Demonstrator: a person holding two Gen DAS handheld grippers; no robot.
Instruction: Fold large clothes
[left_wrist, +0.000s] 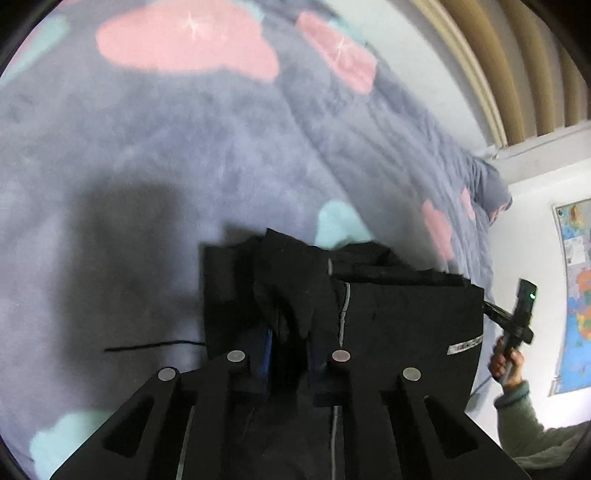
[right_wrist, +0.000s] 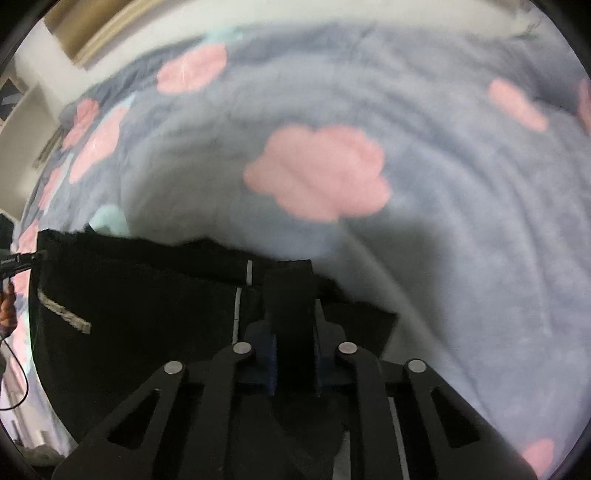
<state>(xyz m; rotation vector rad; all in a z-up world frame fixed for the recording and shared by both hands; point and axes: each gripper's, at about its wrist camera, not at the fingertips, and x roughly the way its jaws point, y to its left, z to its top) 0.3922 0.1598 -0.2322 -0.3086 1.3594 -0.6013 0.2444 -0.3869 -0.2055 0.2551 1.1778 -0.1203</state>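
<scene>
Black garment (left_wrist: 406, 325); wall map (left_wrist: 576, 295) left-view only.

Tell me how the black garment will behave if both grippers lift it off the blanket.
The black garment looks limp: it bunches in folds between the left gripper and the right gripper, so it will probably sag in the span between them. Its cloth looks thick, so likely fairly heavy. The fleecy blanket may drag at it.
</scene>
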